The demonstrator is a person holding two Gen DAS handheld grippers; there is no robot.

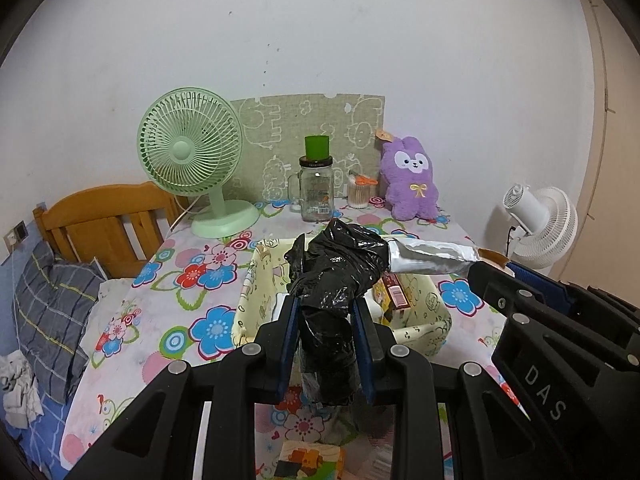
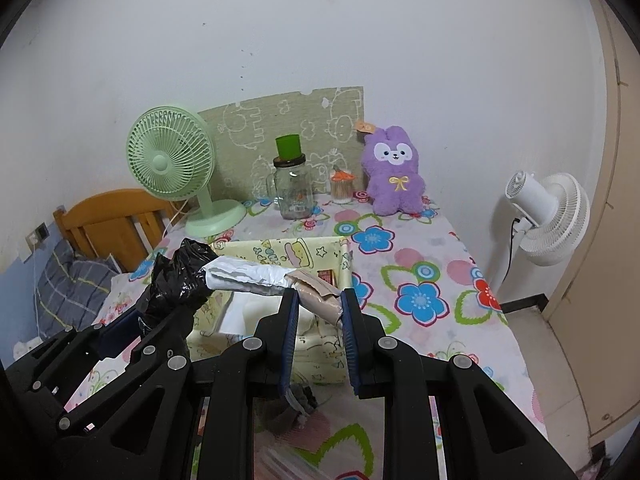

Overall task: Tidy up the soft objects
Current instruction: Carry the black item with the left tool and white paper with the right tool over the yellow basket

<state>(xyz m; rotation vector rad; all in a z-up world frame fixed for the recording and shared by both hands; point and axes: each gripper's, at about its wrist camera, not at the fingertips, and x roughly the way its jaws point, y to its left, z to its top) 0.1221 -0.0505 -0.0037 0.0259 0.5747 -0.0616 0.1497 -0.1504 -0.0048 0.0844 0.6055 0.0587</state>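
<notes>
left gripper (image 1: 324, 320) clamped on black bag (image 1: 336, 264) | right gripper (image 2: 318, 312) pinching silver packet's (image 2: 248, 276) tan end | both above yellow basket (image 2: 280, 248) | bag probably light, limp, slippery; packet likely crinkly: hold bunched middle, not loose film

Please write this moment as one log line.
left tongs: shut on black bag | right tongs: shut on silver packet | both above yellow basket
</notes>
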